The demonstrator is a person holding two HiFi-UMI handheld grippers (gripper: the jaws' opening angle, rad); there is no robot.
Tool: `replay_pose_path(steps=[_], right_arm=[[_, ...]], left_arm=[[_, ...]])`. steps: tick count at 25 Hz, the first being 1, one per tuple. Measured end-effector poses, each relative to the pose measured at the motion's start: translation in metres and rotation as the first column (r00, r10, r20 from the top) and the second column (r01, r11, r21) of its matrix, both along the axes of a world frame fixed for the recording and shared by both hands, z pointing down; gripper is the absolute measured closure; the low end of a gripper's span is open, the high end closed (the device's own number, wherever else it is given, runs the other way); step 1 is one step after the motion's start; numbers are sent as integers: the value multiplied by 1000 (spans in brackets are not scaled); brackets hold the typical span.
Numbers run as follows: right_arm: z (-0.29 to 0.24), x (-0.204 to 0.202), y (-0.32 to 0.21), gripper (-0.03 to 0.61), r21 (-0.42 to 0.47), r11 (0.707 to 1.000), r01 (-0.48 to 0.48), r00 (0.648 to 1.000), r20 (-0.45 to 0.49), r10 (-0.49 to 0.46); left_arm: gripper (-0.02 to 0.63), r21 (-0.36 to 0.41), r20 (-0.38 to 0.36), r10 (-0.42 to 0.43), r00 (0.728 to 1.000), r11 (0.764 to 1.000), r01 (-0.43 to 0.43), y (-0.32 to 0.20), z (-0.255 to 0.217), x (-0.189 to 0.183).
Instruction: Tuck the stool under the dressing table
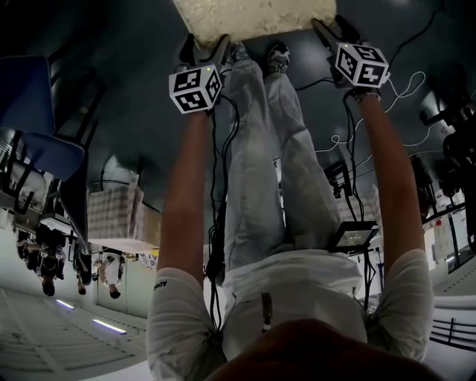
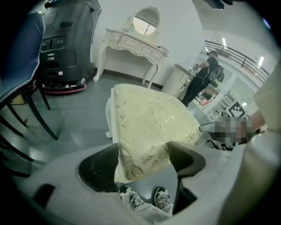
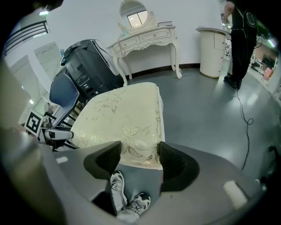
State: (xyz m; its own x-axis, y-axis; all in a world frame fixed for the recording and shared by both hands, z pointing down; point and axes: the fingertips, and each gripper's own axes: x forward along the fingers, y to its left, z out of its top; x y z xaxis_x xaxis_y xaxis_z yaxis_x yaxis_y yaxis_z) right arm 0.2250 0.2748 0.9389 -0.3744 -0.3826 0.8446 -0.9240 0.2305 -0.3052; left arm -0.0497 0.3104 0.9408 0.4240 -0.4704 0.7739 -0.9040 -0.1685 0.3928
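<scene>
The stool (image 2: 149, 127) has a cream brocade cushion and white legs; it stands on the grey floor in front of my shoes. In the head view its seat (image 1: 253, 15) lies at the top edge. My left gripper (image 2: 145, 160) is open, its jaws straddling the cushion's near left corner. My right gripper (image 3: 138, 158) is open too, jaws either side of the near right corner (image 3: 140, 151). Both grippers show at the seat's edge, the left gripper (image 1: 204, 48) and the right gripper (image 1: 336, 31). The white dressing table (image 3: 145, 37) with its oval mirror stands against the far wall, also seen as the dressing table (image 2: 131, 44).
A black cleaning machine (image 3: 88, 61) stands left of the dressing table. A blue chair (image 3: 66, 90) is close to the stool's left side. A white cylindrical stand (image 3: 213, 50) and a standing person (image 3: 241, 39) are at the right. A cable (image 3: 246, 118) trails on the floor.
</scene>
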Motion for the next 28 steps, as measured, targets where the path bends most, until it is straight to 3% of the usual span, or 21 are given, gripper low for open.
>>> replay_pose_path(steps=[6,10,20,28], right_arm=[[4,-12,-20,295,-3,1000,-31,999,-13,31],[7,2,-43,295,2,999,-54,998,-22,54],[6,-26,-136,291,28,994,-102,992,-66,104],[12,-39,-208,262,-17,1000,19,1000,-24,-20]], left_arm=[[249,23,14,25,1000,999,-25,-26,4,-12],[249,48,7,54,999,997,-54,-57,5,1],[244,70,13,77,997,995,-78,-163,6,-28],[255,69,90,144,986,986,-150,-242,6,-38]])
